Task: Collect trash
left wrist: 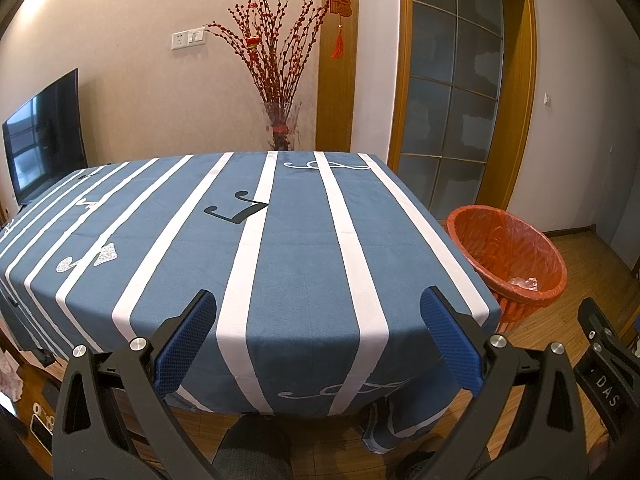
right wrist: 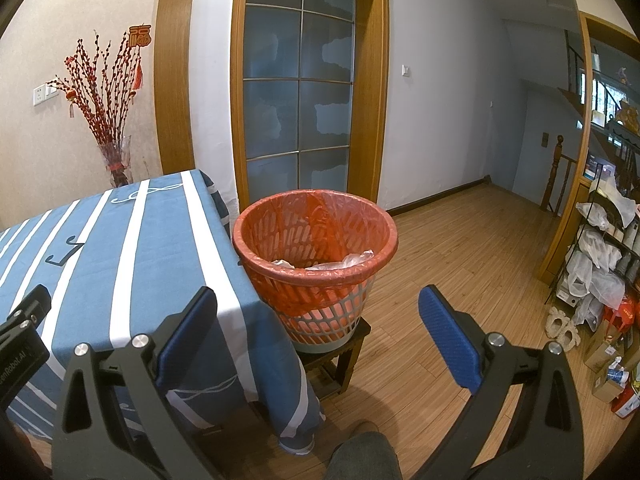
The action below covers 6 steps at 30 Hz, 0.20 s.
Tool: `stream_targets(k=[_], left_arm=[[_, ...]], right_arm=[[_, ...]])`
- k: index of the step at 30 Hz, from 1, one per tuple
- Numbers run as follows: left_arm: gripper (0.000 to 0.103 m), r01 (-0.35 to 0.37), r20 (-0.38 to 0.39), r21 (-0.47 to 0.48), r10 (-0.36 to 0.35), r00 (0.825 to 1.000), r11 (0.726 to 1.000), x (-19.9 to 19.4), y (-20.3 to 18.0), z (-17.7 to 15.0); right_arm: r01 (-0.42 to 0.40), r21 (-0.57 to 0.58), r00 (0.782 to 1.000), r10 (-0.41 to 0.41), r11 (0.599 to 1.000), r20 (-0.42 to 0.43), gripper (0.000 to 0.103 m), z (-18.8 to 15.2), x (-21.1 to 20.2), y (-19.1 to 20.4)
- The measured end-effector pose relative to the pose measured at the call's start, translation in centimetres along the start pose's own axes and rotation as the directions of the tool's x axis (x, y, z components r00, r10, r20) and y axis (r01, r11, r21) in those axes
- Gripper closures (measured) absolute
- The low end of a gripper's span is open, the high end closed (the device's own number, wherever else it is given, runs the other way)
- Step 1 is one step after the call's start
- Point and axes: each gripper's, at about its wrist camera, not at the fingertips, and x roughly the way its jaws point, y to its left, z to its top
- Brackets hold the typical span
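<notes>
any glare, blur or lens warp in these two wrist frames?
Left wrist: strong fisheye bend on the table edge and door frame, dark vignette corners, window reflection on the TV; focus sharp. Right wrist: same warp, sheen on the bin liner, cooler light right, no motion blur.

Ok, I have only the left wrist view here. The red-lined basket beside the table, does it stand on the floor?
Observer: No. The basket stands on a small dark wooden stool at the table corner.
Operator: And the right claw, does it hold something?
Observer: The right claw is open and empty, and it points toward the basket.
Operator: Is there any trash on the floor on that side?
Observer: None that I can see on the open wooden floor. A shelf rack with plastic bags stands at the far right.
</notes>
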Motion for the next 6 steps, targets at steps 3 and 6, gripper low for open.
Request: stream_targets(k=[3,6], left_arm=[[0.003,-0.001,-0.003,0.0,0.001,1.0,1.0,0.08,0.11,-0.02],[0.003,-0.001,-0.003,0.002,0.001,1.0,1.0,0.07,0.17,-0.07]], right_arm=[[0.0,0.0,1.0,0.0,1.0,0.0,0.004,0.02,0.02,-0.01],[0.0,0.0,1.0,0.0,1.0,0.0,0.004,-0.09,0.02,0.07]])
